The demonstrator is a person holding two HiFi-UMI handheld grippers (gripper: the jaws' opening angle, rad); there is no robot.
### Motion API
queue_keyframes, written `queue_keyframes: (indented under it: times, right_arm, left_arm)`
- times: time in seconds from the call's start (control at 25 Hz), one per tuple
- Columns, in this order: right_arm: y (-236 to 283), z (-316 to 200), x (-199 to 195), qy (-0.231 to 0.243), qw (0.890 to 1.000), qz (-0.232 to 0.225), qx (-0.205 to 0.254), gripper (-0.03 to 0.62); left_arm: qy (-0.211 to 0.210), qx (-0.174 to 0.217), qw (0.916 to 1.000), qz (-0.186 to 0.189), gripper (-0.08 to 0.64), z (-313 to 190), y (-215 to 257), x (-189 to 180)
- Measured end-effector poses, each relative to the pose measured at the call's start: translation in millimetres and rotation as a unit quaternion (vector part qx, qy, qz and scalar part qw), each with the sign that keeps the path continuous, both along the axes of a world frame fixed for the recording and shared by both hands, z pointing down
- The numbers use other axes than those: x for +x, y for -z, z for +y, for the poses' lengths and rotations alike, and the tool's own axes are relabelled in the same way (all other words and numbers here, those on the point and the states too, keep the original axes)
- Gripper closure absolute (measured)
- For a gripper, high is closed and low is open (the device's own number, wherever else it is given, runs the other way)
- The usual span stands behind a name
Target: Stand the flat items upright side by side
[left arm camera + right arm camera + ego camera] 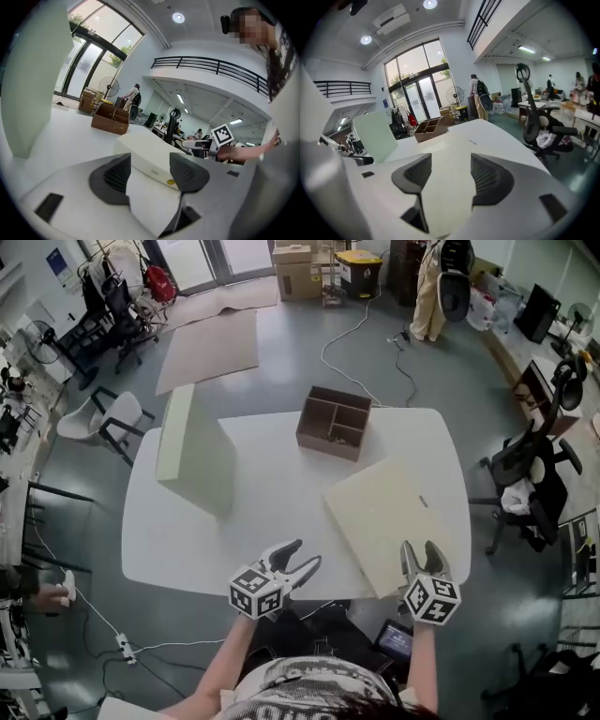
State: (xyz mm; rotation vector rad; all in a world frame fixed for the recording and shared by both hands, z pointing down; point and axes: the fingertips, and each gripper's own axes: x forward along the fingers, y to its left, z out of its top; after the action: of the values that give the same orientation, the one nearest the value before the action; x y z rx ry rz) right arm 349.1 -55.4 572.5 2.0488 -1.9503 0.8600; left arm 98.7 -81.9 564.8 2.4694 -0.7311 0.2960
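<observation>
**Green board up, cream box yet to stand**

By my reading the task is about half done. The pale green board [192, 454] stands upright on its edge at the 9 o'clock side of the counter [178, 545]. The cream box [394, 519] lies flat at 4 o'clock, well apart from the board, with its near corner at the counter's front edge. A brown divided tray [334, 422] sits at 12 o'clock, apart from both.

The left gripper [305, 559] hovers at the counter's 6 o'clock edge, aimed toward the cream box. Its fingers [112, 174] stand moderately apart, with only bare counter between them, and hold nothing. The right gripper [421, 554] sits over the box's near corner at 5 o'clock. Its fingers [488, 178] are likewise apart. The box's cream top shows between them from above, and they do not pinch it.

What seems left is to tip the cream box onto an edge and bring it in beside the green board.
</observation>
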Motion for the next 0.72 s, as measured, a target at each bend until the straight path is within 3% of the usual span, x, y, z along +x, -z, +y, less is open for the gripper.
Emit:
queue_keyframes:
  times: [0.16,0.28,0.4,0.52,0.72]
  right_arm:
    - [-25.9,12.8,65.6,-0.047,0.998,-0.027,-0.028,0.308]
    - [-50.4,20.9,92.5,-0.06,0.996,-0.046,-0.055,0.267]
    - [-68.3,22.1,102.6,-0.058,0.993,-0.084,-0.068,0.222]
    - [-73.9,16.8,105.9,-0.067,0.986,-0.139,-0.056,0.219]
    - [-86.2,15.5,108.2,-0.074,0.982,-0.165,-0.062,0.215]
  left_arm:
    - [0.003,-0.009,0.9999,-0.011,0.301,-3.8,-5.4,23.5]
    - [0.009,-0.017,0.9996,-0.019,0.301,-11.6,-11.2,32.3]
    - [0.019,-0.026,0.9993,-0.021,0.301,-24.7,-17.0,40.5]
    - [0.033,-0.044,0.9984,-0.015,0.282,-42.4,-24.0,46.9]
    - [0.064,-0.104,0.9925,0.005,0.222,-76.1,-48.3,48.0]
